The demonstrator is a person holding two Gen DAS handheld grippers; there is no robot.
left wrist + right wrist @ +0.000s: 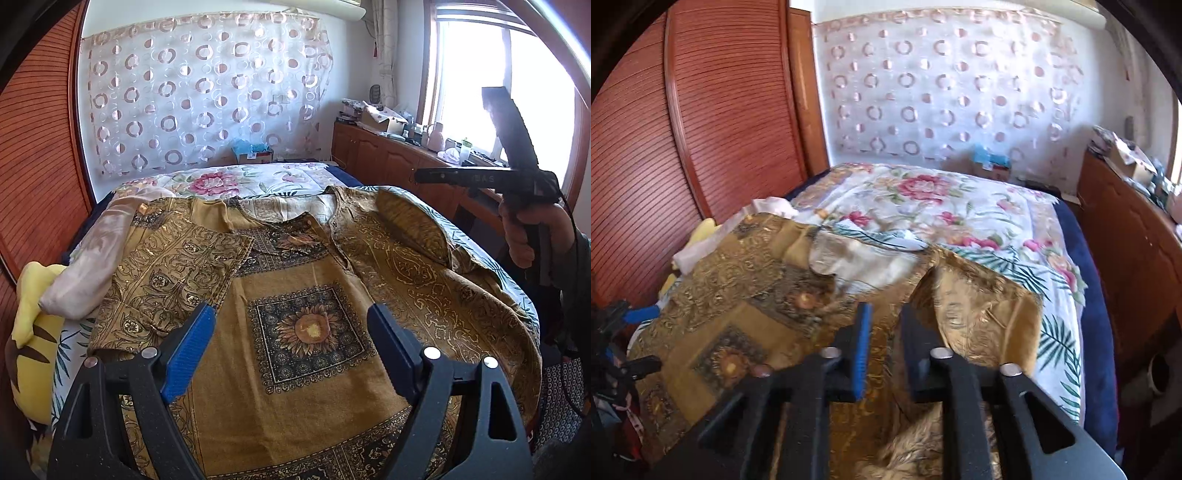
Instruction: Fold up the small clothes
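A brown and gold patterned top [306,295] lies spread on the bed, its left sleeve folded over the chest and its right sleeve lying out to the right. My left gripper [291,321] is open and empty, hovering over the sunflower square on the front. In the left wrist view my right gripper [436,175] is held in a hand above the bed's right side. In the right wrist view the right gripper [884,314] hovers over the top's [746,314] right sleeve with a narrow gap between its fingers and nothing in it.
The bed has a floral cover [221,181]. A pale garment [92,258] and a yellow cloth [33,325] lie at the bed's left edge. A slatted wooden wardrobe [701,129] stands on the left. A cluttered wooden cabinet [388,151] runs under the window on the right.
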